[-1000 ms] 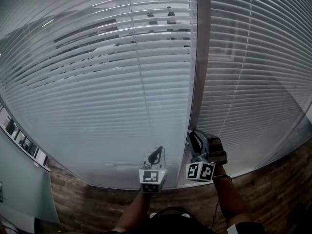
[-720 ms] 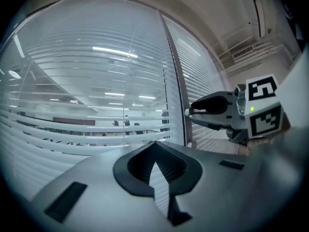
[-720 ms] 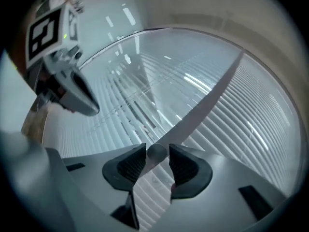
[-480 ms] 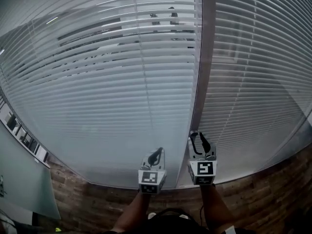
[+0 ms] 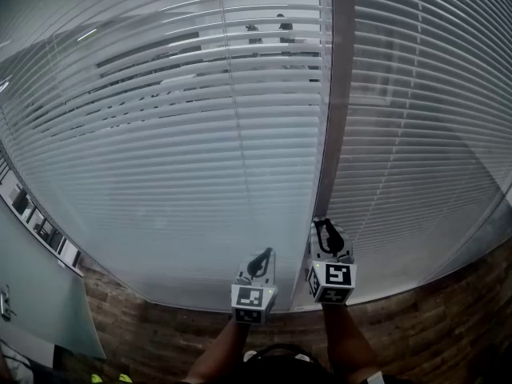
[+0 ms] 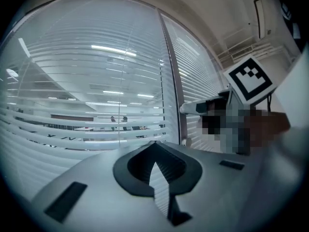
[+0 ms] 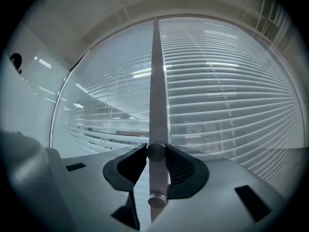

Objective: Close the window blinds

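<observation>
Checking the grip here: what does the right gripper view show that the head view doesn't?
Only the right gripper view: the right gripper clamping a knob, its jaws having just closed further. Only the head view: the person's arms and the brick below the blinds. Both: the blinds and the post between them.

This looks like an office. In front of the left gripper (image 5: 258, 262), white blinds (image 5: 200, 134) cover a big glass wall. Past the gripper, through the slats, long ceiling lights (image 6: 110, 48) shine in a wide room, and people (image 6: 124, 120) stand far off.
</observation>
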The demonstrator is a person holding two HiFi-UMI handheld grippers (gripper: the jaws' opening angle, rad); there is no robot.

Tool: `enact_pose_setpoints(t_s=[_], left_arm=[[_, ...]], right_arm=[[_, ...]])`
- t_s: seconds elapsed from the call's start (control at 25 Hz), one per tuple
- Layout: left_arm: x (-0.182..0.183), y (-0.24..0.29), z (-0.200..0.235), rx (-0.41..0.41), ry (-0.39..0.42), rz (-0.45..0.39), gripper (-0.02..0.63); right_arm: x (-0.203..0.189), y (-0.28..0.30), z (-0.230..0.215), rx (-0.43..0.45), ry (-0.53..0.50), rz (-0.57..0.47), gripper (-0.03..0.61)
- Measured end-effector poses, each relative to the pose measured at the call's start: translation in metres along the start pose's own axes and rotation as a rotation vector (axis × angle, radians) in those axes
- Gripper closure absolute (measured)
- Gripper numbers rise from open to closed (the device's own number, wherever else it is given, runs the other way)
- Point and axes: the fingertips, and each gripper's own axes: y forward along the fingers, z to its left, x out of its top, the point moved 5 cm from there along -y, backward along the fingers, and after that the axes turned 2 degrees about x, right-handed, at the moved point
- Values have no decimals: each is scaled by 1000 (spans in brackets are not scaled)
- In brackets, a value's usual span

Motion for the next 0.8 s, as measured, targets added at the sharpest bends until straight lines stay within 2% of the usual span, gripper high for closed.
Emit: enact_pose_setpoints(t_s=[0.16,0.24,0.28,0.48,0.6,0.72,0.8], left_arm=[[6,0,5,8,-27,-13,620],[11,0,8,15,-28,-28,620],[13,-1,9,19,-26,-38,620],[19,-4,13,27,-20,-62,620],[15,-6,15,19,-66,-52,620],[19,-6,20,19,-77,-43,620],[19,-6,23,27,-76,-49,620]], right_arm=[[-1,1,1,5,-38,0,451],[0,1,2,1,-123,6,451],[0,1,4,0,-209,15,452],[1,1,14,45,-816,66,453],[-6,-1,16,89,-1123,86,453],[-9,-1,17,121,-1367,80,453],[-10,0,16,143,-1469,70,453]])
